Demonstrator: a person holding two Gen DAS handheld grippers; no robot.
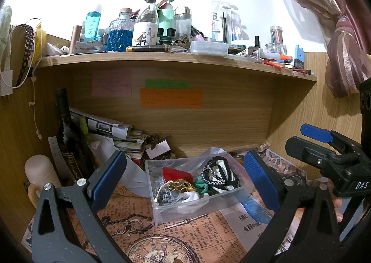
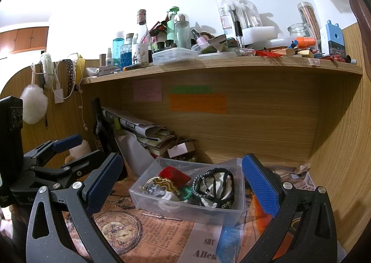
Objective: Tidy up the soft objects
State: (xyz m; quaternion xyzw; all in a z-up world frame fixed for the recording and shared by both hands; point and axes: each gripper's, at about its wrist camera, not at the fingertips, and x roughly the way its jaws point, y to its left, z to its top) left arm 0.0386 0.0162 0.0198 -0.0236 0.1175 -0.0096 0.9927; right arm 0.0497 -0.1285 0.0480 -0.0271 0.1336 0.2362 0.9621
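Observation:
A clear plastic box sits on the desk under the shelf. It holds black hair bands, a gold scrunchie, a red item, a green band and white cloth. My left gripper is open and empty, its blue pads either side of the box, short of it. My right gripper is open and empty, framing the same box. The right gripper also shows at the right edge of the left wrist view, and the left gripper at the left of the right wrist view.
A dark wine bottle, stacked papers and a cream cup stand behind and left of the box. A crowded shelf overhangs. A white puff and headbands hang at left. Newspaper-print mat covers the desk.

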